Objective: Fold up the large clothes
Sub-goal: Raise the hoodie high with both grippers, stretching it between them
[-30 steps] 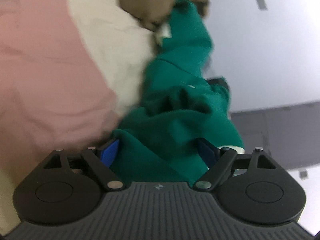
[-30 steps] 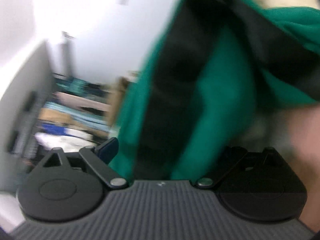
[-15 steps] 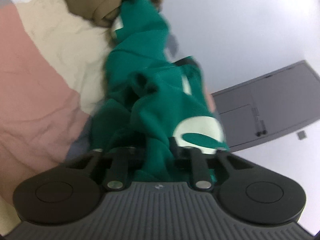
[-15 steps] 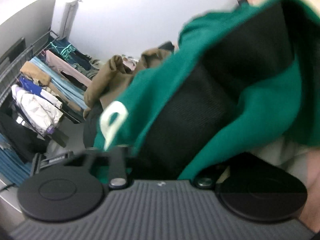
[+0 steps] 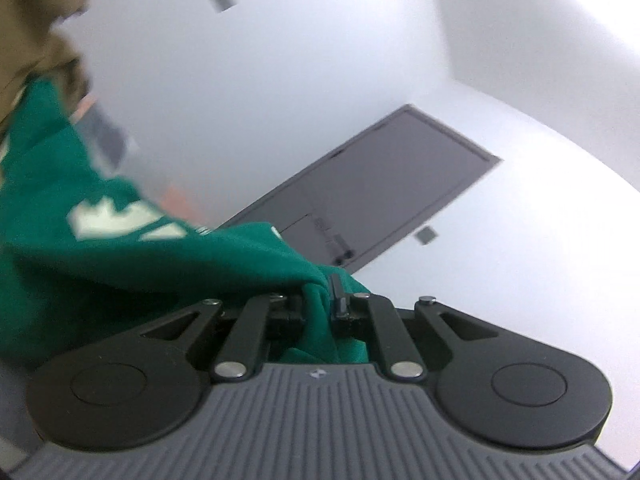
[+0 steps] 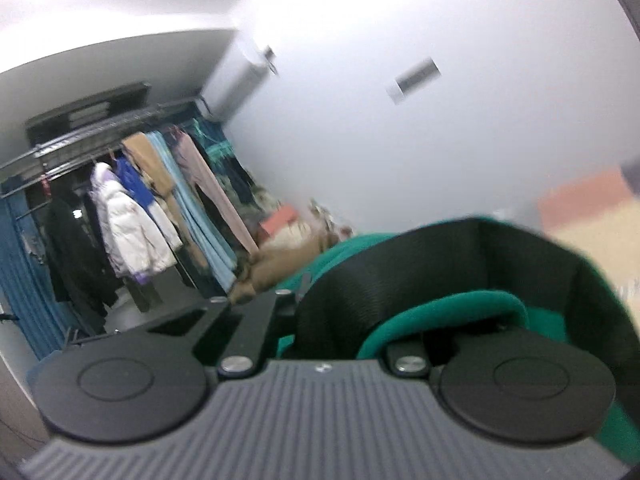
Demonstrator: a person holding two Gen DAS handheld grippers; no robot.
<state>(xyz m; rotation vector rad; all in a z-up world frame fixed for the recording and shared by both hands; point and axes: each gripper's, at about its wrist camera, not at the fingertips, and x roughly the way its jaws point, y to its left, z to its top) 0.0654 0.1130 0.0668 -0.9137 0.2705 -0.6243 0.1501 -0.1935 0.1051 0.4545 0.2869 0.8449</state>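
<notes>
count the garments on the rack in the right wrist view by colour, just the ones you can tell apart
Hanging on the clothes rack, right wrist view, blurred:
black coat: 1
white puffer jacket: 1
royal blue garment: 1
tan garment: 1
light blue garment: 1
dusty pink garment: 1
teal garment: 1
Total: 7; any others are too blurred to count.

left claw (image 5: 320, 300) closed on green garment (image 5: 100, 264) | right claw (image 6: 340, 300) closing on it | both lifted off bedding
</notes>
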